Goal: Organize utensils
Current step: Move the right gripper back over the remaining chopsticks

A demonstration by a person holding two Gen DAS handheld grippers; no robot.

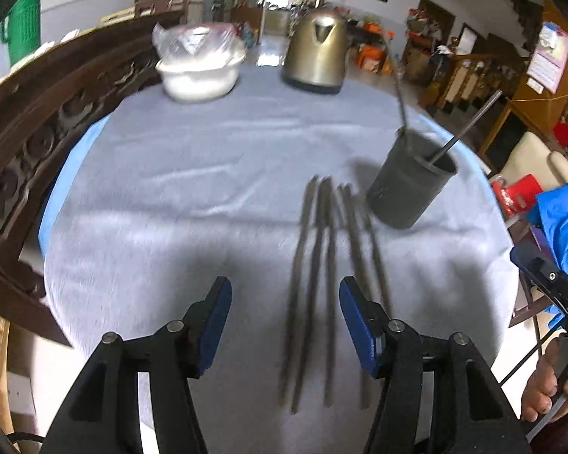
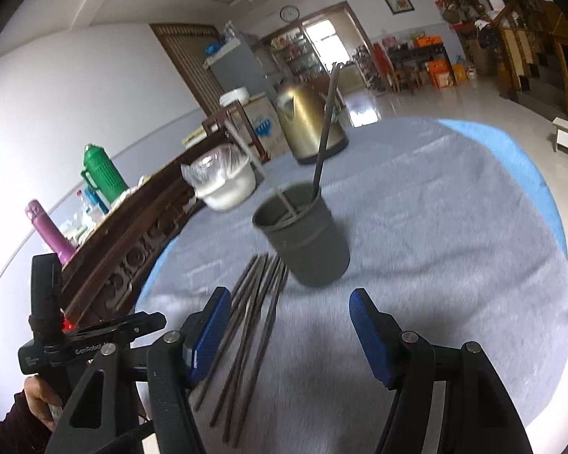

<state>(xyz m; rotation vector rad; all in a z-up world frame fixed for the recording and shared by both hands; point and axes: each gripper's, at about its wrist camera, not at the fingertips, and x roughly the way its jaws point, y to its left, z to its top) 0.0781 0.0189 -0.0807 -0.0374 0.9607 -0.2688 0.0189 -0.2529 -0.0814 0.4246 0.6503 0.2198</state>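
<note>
Left gripper: released, jaws apart above the loose chopsticks — nothing grasped.
Right gripper: released, empty.
Chopsticks: flat on the surface, side by side.
Holder cup: at 1 o'clock of them, two sticks inside.

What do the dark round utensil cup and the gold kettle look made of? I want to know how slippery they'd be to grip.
The dark grey round utensil cup looks like matte plastic: dull, even surface without glints, though coated metal is possible. The gold-coloured kettle looks like brushed metal: soft sheen and bright streaks down its body, on a dark base that is probably plastic. Motion blur leaves both uncertain.
</note>
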